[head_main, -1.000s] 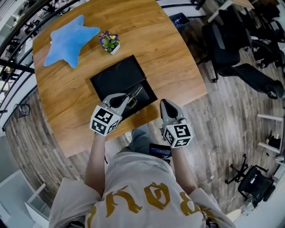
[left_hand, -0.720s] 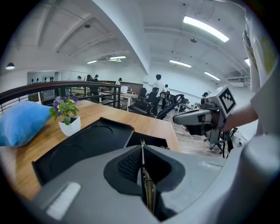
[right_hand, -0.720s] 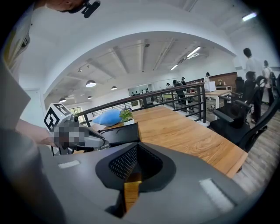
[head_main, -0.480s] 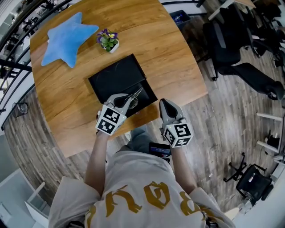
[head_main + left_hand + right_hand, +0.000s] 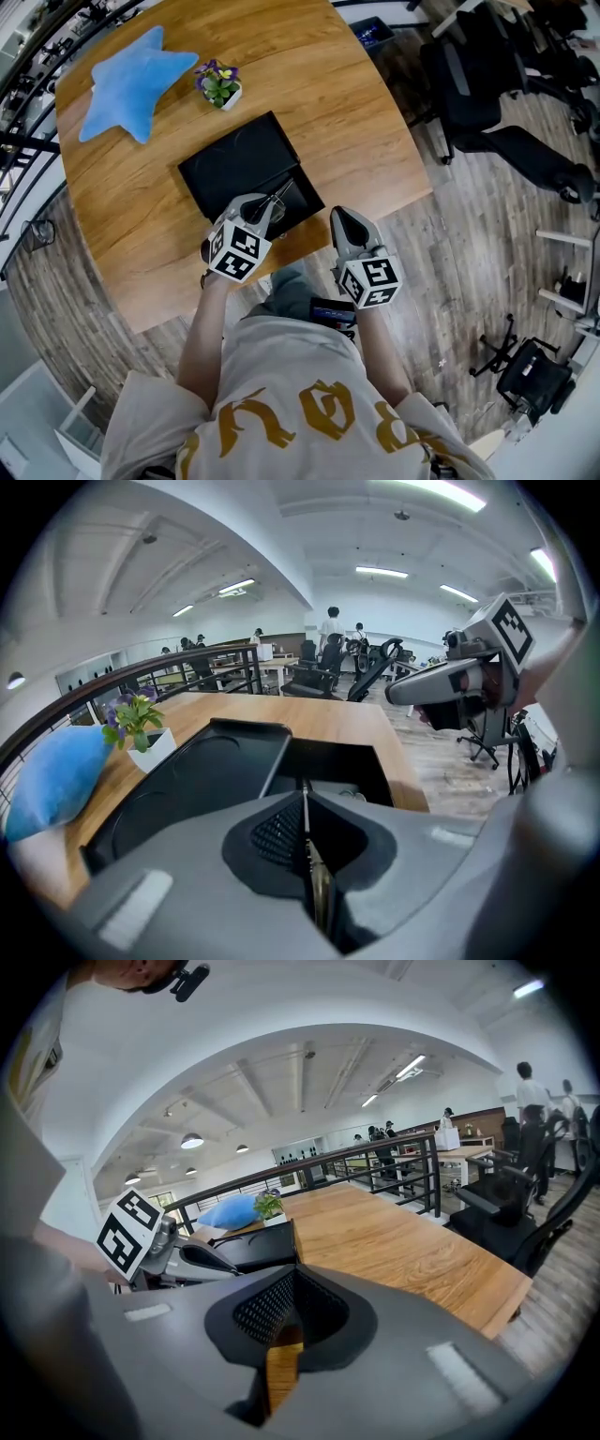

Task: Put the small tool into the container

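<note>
A black container (image 5: 239, 164) lies on the wooden table (image 5: 347, 112), with an open compartment (image 5: 298, 199) at its near right end. My left gripper (image 5: 263, 209) is shut on a thin metal tool (image 5: 280, 196) whose tip hangs over that compartment. In the left gripper view the tool (image 5: 316, 883) is pinched between the closed jaws, and the container (image 5: 206, 775) lies just ahead. My right gripper (image 5: 338, 217) hovers at the table's near edge, to the right of the container, shut on nothing. In the right gripper view its jaws (image 5: 294, 1279) meet, with only wood showing below.
A blue star cushion (image 5: 131, 75) and a small potted plant (image 5: 217, 84) sit beyond the container. Black office chairs (image 5: 487, 84) stand on the floor to the right. A metal railing (image 5: 28, 56) runs along the table's far left side.
My left gripper with the tool has edged slightly right, toward the container's open compartment. The right gripper has hardly moved.
</note>
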The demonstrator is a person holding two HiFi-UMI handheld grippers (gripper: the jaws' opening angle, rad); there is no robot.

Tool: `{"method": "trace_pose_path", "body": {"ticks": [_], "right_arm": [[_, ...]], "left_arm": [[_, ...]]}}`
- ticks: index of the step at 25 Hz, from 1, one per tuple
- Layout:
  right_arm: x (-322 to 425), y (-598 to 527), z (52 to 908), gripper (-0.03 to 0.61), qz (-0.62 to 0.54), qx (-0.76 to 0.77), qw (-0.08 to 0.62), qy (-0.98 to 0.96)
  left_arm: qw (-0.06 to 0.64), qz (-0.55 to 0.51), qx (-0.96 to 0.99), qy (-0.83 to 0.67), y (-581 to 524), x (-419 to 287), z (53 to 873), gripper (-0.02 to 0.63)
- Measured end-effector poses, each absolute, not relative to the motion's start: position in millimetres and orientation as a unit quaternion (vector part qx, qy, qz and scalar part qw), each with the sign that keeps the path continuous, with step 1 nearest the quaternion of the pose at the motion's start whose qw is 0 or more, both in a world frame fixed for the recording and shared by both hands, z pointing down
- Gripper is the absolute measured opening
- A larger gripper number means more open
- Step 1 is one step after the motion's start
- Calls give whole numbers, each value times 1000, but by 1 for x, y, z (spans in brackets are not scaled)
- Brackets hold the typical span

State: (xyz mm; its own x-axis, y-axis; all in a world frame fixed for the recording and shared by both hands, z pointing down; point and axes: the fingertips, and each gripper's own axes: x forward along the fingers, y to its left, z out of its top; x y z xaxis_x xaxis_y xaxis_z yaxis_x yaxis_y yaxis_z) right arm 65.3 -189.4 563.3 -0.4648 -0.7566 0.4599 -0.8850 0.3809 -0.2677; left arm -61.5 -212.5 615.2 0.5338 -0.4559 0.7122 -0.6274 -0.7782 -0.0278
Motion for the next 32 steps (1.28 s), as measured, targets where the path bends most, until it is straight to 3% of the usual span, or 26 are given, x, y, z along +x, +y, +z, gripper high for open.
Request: {"method": "trace_pose_path", "body": {"ticks": [18, 27, 32], "right_arm": [[62, -175, 555, 23, 254, 493, 109, -825], [59, -169, 556, 23, 257, 494, 110, -823], [59, -167, 555, 23, 259, 492, 113, -823]], "left_arm": [[143, 387, 878, -243, -196, -35, 624, 61], [79, 445, 869, -203, -185, -31, 638, 80], [83, 441, 866, -220, -195, -31, 639, 86]]}}
